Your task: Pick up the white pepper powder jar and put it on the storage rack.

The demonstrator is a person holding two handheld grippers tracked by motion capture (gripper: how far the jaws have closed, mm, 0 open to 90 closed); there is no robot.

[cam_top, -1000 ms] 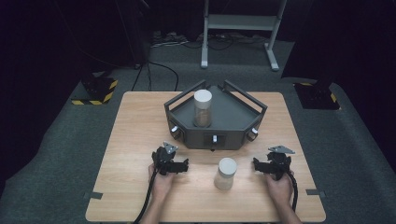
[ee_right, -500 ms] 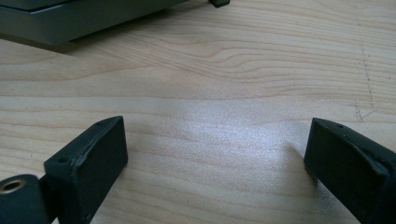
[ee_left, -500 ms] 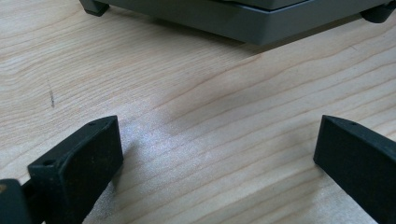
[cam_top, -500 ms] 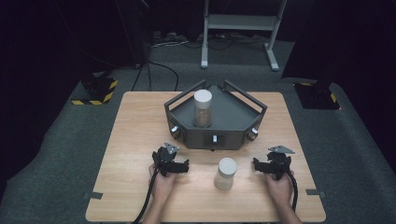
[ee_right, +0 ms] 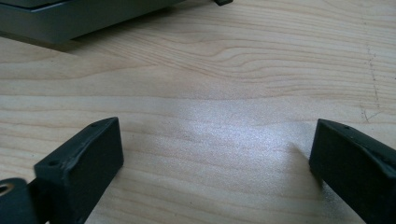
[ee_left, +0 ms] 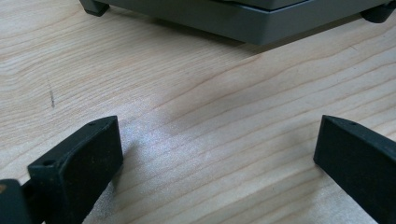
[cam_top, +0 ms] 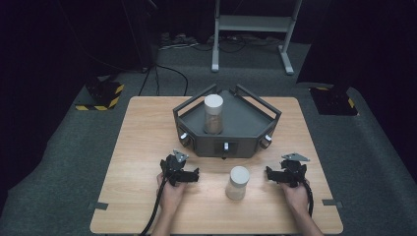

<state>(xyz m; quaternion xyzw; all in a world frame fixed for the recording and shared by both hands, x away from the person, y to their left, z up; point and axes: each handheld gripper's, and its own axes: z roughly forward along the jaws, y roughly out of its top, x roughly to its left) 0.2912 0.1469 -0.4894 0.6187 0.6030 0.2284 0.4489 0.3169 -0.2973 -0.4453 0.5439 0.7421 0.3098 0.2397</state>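
Left gripper [cam_top: 189, 175] is resting on the wooden table [cam_top: 142, 132] in the person's left hand [cam_top: 172, 194], jaws standing wide apart, gripping nothing; the left gripper view is showing only bare wood grain between its jaws.

Ahead of both grippers and between them, the grey angular tray [cam_top: 246, 118] is sitting mid-table with knobs along its front wall, and a white-lidded jar [cam_top: 213, 114] is standing upright inside it, left of centre.

Just right of the left gripper and left of the right one, a second white-lidded jar [cam_top: 238, 183] is standing upright on the table, apart from both grippers, somewhat nearer the right one.

Right gripper [cam_top: 274, 175] is resting in the right hand [cam_top: 296, 195]; its jaws have just been opening and are now spread wide, nothing between them.

Step in hand, as I judge it: start pose, neither jar being reached for yet. The next move probably calls for the right gripper swinging toward the near jar, straddling its body below the lid, squeezing, then lifting it toward the tray.

View differences: the high view is showing both jars and the whole tray. Each gripper view is looking past the jar, catching only the tray's base edge [ee_left: 261, 25] [ee_right: 70, 23] at the top, but giving the clear read on jaw gap.
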